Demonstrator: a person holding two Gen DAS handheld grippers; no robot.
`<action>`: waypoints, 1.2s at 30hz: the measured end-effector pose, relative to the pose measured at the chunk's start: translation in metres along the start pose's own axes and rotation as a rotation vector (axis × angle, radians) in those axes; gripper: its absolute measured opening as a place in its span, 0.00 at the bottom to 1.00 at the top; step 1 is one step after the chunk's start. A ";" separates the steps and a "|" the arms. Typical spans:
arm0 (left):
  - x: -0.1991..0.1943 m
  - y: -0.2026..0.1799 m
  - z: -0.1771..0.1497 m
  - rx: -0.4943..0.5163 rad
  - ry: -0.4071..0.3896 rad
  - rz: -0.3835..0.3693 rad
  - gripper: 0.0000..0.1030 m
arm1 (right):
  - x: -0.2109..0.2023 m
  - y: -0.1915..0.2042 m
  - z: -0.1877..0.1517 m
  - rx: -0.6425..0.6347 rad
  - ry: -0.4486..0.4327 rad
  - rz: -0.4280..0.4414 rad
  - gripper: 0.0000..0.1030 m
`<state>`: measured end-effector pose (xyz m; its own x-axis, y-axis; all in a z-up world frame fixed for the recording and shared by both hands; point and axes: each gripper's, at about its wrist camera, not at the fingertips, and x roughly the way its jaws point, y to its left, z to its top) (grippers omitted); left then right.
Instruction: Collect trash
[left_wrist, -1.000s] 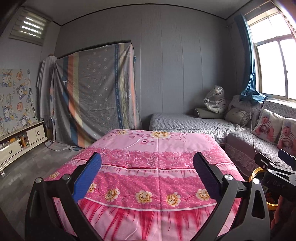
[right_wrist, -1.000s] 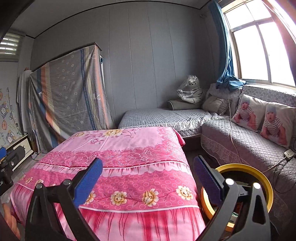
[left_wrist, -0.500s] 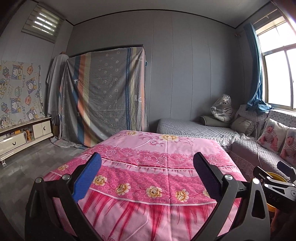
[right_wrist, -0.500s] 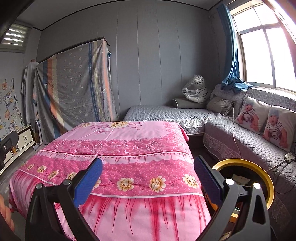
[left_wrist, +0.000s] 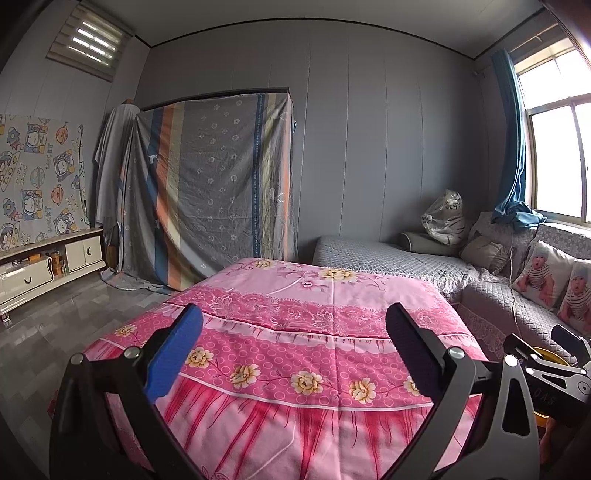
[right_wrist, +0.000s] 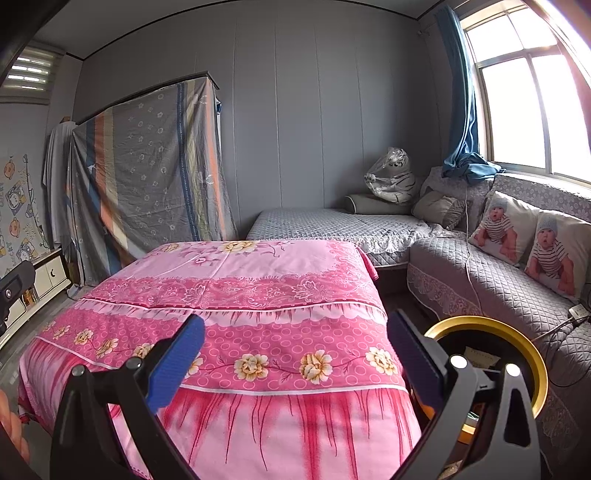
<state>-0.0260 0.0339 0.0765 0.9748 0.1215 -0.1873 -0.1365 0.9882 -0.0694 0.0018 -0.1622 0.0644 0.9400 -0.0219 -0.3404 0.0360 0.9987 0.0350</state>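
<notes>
A bin with a yellow rim (right_wrist: 517, 336) stands on the floor between the pink flowered cloth (right_wrist: 258, 295) and the grey sofa; paper shows inside it. In the left wrist view only a sliver of that rim (left_wrist: 543, 352) appears. My right gripper (right_wrist: 295, 332) is open and holds nothing; it hovers before the front edge of the pink cloth, with the bin just right of its right finger. My left gripper (left_wrist: 293, 325) is open too, with nothing between its fingers, facing the same cloth from further left. The cloth's top shows only its flower print.
A grey quilted sofa (right_wrist: 480, 288) with baby-print cushions runs along the right under the window. A grey daybed (right_wrist: 332, 225) lies behind. A striped sheet (left_wrist: 214, 192) covers tall furniture at the back left. A low white cabinet (left_wrist: 40, 269) stands beside bare grey floor (left_wrist: 55, 325).
Both views have drawn back from the pink cloth, and more of its hanging front edge shows. The left view has swung slightly left. Both grippers stayed open.
</notes>
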 end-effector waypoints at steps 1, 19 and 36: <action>0.000 0.000 0.000 -0.001 -0.001 -0.002 0.92 | 0.000 0.000 0.000 0.000 0.000 0.000 0.92; 0.002 -0.002 -0.002 0.007 0.002 -0.002 0.92 | 0.003 -0.003 0.000 0.012 0.011 0.001 0.92; 0.008 -0.005 -0.007 0.017 0.020 -0.008 0.92 | 0.007 -0.005 -0.004 0.017 0.029 0.003 0.92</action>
<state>-0.0191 0.0297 0.0685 0.9720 0.1119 -0.2067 -0.1256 0.9906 -0.0543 0.0067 -0.1673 0.0576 0.9301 -0.0170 -0.3670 0.0386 0.9979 0.0517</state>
